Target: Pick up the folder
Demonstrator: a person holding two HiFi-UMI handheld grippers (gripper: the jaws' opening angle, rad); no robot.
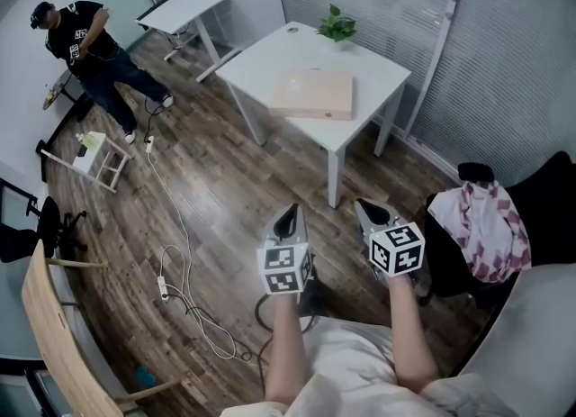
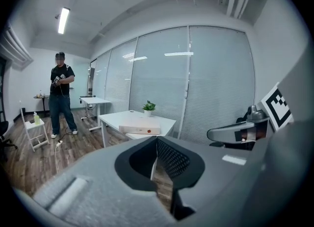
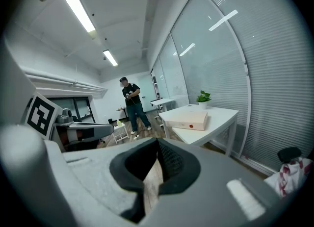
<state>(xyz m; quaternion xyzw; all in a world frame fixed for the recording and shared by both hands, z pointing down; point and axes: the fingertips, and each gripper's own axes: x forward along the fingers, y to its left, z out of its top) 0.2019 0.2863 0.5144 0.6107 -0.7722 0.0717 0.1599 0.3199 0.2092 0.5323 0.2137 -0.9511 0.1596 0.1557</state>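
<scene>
Since the pale beige, flat box-like folder (image 1: 313,95) lies on its broad face near the middle of the white rectangular table (image 1: 373,71), well apart from both tools, the step in hand looks like the approach. Its near long side faces the person, so that edge seems the best one to take, with the small green potted plant (image 1: 337,24) at the far corner safely out of the way. The left gripper (image 1: 290,217) and the right gripper (image 1: 369,213) both hang over the wooden floor (image 1: 207,190) with their jaws pressed together and nothing between them. They likely need to spread wide enough for the folder's thickness before arriving, then come in low and level at the table edge.
</scene>
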